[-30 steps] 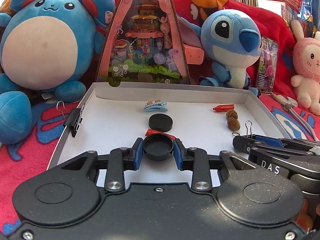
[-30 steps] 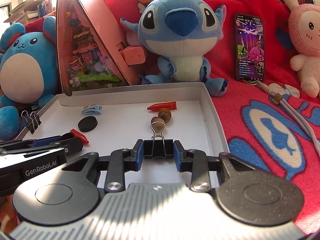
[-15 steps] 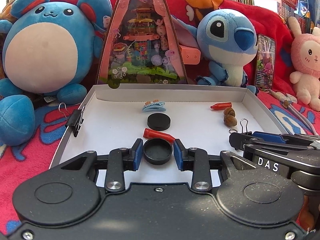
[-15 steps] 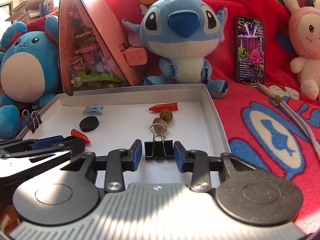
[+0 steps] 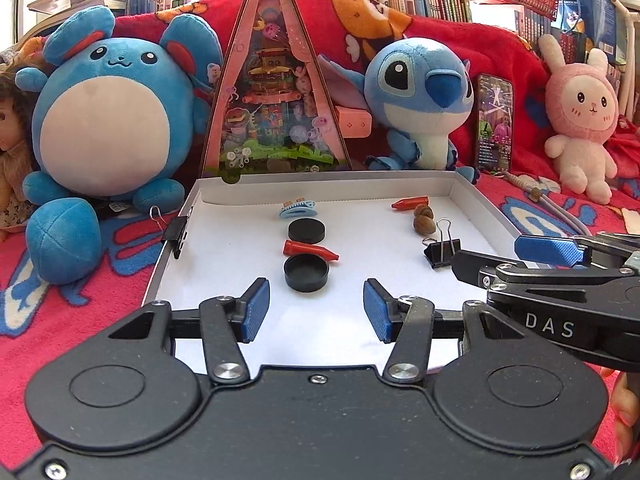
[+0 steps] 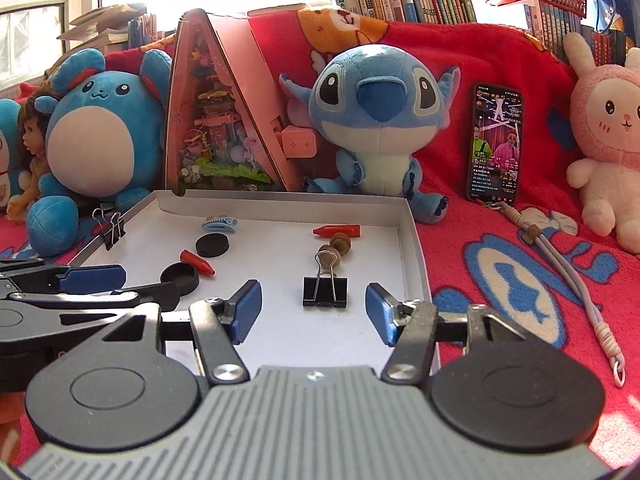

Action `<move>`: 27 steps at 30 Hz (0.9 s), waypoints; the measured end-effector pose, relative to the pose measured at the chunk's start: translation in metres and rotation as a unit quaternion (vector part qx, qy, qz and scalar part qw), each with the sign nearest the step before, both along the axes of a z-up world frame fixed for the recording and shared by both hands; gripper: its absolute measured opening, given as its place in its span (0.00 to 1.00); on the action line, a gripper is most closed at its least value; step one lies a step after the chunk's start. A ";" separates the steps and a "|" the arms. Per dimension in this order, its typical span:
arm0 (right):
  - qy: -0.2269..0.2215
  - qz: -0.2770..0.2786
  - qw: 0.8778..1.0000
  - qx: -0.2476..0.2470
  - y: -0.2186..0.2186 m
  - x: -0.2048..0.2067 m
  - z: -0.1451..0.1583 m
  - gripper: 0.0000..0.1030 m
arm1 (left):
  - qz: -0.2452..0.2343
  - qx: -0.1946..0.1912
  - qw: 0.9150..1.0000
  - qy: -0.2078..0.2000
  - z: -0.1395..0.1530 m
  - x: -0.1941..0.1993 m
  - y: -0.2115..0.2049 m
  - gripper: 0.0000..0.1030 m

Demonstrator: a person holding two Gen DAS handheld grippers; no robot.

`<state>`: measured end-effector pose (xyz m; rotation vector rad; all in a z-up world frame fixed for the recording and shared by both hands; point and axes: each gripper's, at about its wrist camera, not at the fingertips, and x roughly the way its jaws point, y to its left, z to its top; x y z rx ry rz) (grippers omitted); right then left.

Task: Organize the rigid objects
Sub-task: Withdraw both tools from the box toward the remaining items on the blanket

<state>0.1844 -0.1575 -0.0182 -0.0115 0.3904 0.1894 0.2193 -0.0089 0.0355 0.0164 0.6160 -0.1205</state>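
My left claw (image 5: 315, 309) is spread wide and holds nothing, low over the near part of the white tray (image 5: 224, 264). Off to its far left a binder clip (image 5: 175, 233) grips the tray's left wall. Just ahead of its fingertips, between them, sits a black cap (image 5: 306, 276), open side up, with a red cone (image 5: 310, 250) touching its far rim, a black disc (image 5: 306, 230) beyond that and a blue hair clip (image 5: 298, 210) farther still. To the right, my right claw (image 6: 314, 312) is likewise spread wide and empty; a second binder clip (image 6: 324, 290) lies on the tray floor just ahead of it, between the fingertips and touching neither. Past that clip come two nuts (image 6: 335, 249), then another red cone (image 6: 337, 231) near the tray's back wall.
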 end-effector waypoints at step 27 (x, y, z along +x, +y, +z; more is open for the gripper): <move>-0.008 0.050 0.999 0.000 -0.018 -0.098 -0.012 0.77 | -0.052 -0.035 0.998 0.016 0.004 -0.110 0.015 0.60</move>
